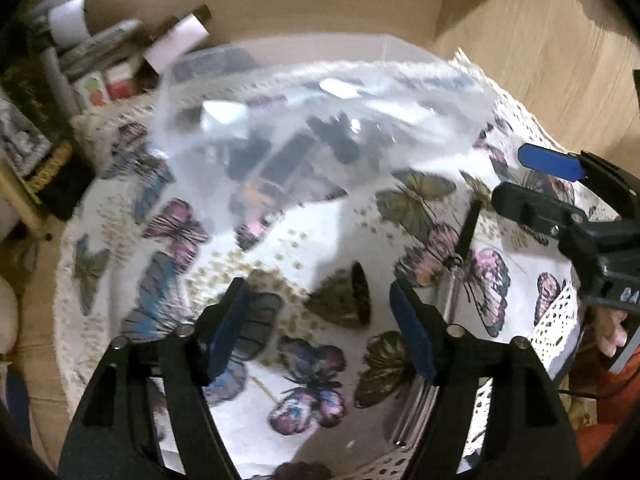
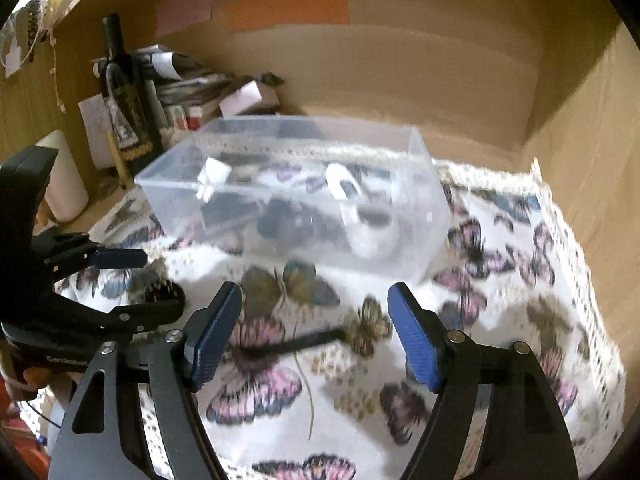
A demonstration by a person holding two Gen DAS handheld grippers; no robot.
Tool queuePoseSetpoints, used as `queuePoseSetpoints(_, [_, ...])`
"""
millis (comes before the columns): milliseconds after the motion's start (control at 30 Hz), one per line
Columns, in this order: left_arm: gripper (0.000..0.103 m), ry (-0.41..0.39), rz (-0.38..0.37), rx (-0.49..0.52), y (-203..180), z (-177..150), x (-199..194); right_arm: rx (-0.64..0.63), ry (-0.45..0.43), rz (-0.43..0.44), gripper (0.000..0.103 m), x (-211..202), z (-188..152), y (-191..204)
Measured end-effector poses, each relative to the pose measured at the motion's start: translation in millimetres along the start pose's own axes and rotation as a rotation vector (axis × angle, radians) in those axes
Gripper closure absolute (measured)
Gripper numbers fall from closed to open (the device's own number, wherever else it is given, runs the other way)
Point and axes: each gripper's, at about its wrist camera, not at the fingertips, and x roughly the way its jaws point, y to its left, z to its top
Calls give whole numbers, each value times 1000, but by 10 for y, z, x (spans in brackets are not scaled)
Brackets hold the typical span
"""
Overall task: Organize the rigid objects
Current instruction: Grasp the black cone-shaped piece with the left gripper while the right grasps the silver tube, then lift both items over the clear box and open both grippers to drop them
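A clear plastic box point(image 2: 296, 196) stands on the butterfly-print cloth point(image 2: 500, 280) and holds several dark and white small objects. It also shows, blurred, in the left wrist view point(image 1: 320, 128). A small dark comb-like piece point(image 1: 356, 296) lies on the cloth just ahead of my left gripper point(image 1: 320, 320), which is open and empty. The same piece shows in the right wrist view point(image 2: 164, 292). A thin black stick point(image 2: 296, 345) lies between the fingers of my right gripper point(image 2: 316, 332), which is open and empty. The stick shows in the left wrist view point(image 1: 466, 232) with a shiny metal part.
A dark bottle point(image 2: 122, 92), stacked papers and small boxes point(image 2: 188, 92) crowd the back left corner. Cardboard walls point(image 2: 400, 72) enclose the back and right. A white cylinder point(image 2: 64, 176) stands at the left. The cloth's lace edge point(image 2: 560, 216) runs along the right.
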Motion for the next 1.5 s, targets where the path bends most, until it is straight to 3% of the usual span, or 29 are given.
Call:
queuePoseSetpoints(100, [64,-20,39,25,-32,-7,5,27,9,24,30,-11,-79,29])
queuePoseSetpoints(133, [67,-24,39,27,-39,-14,-19,37,9,39,30,-19,-107,54])
queuePoseSetpoints(300, [67,-75,52,24,4,-154,-207,28,29,91,31,-8,-216,239])
queuePoseSetpoints(533, [67,-165,104,-19,217,-402,-595,32,121,213,54,166,-293,521])
queuePoseSetpoints(633, [67,-169,86,-48,306,-490,-663,43,133,241,54,212,-292,582])
queuePoseSetpoints(800, [67,-178,87,-70,352,-559,-678,4,135,210,57,300,-294,691])
queuePoseSetpoints(900, [67,-185,77,-81,386,-565,-685,-86,120,144,68,302,-318,819])
queuePoseSetpoints(1000, [67,-194,73,-85,395,-555,-690,-121,106,102,88,271,-346,843])
queuePoseSetpoints(1233, [67,-221,60,-79,346,-450,-709,-57,78,107,89,201,-281,629])
queuePoseSetpoints(1500, [67,-304,47,-71,222,-150,-849,4,-73,98,89,-168,26,350])
